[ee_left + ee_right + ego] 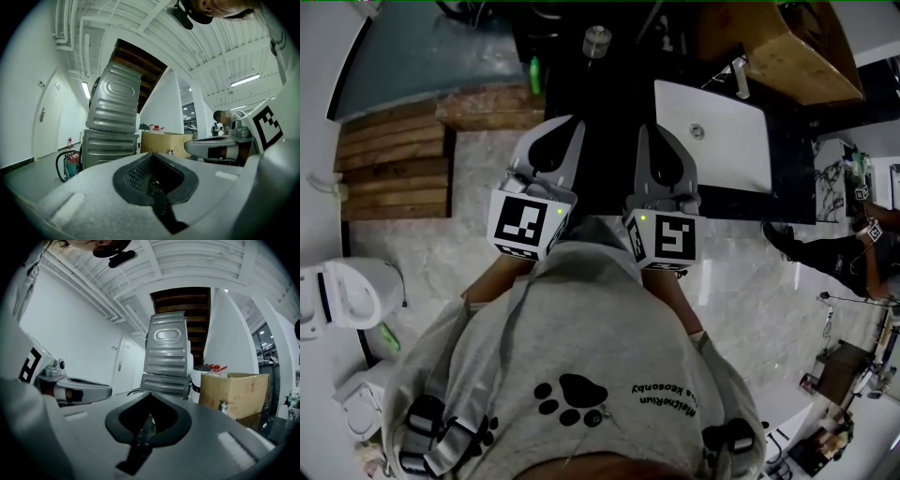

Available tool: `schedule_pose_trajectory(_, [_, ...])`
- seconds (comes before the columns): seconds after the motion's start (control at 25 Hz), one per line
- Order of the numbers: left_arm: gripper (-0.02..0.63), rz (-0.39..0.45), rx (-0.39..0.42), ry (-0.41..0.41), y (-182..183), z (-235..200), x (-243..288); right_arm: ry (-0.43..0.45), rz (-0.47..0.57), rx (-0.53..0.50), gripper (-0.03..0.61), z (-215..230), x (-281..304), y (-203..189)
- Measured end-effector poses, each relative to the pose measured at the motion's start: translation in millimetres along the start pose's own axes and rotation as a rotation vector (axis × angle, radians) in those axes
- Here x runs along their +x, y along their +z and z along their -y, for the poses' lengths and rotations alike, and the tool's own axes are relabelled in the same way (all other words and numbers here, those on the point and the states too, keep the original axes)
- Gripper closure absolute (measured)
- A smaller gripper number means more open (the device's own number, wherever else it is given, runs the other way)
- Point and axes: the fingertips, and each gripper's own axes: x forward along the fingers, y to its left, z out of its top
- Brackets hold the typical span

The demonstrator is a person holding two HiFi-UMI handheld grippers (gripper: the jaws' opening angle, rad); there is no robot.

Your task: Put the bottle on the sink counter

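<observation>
Looking down from my head, I hold my left claw and right claw side by side and level in front of my grey shirt, both closed on nothing. The white basin sits in the black counter to the right of the right claw and shows only its drain. The bottle stands on the dark surface past the claw tips, left of the basin and well apart from both claws. I see its round cap from above, so its long axis is upright. A green thing lies near it on the left. Pale floor spreads open to my left, edged by wooden slats and a toilet.

From the left gripper view, my jaws meet with nothing between them. Ahead, two ribbed metal machines are stacked, with a cardboard box just beside them; I cannot tell what it holds. Bare floor runs left toward a door.

From the right gripper view, the jaws are pressed together, empty. The box stands right of the machines, with red-capped things showing at its top edge.
</observation>
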Motion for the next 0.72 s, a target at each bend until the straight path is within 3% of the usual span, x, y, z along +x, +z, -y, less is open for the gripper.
schedule_pose_trajectory(0.24, [0.611, 0.013, 0.035, 0.017, 9, 10, -3, 0.019, -0.001, 0.003, 0.577, 0, -11, -1])
schedule_pose_trajectory(0.72, [0.611, -0.026, 0.044, 0.051, -9, 26, -1, 0.100, -0.025, 0.032, 0.577, 0, -20, -21])
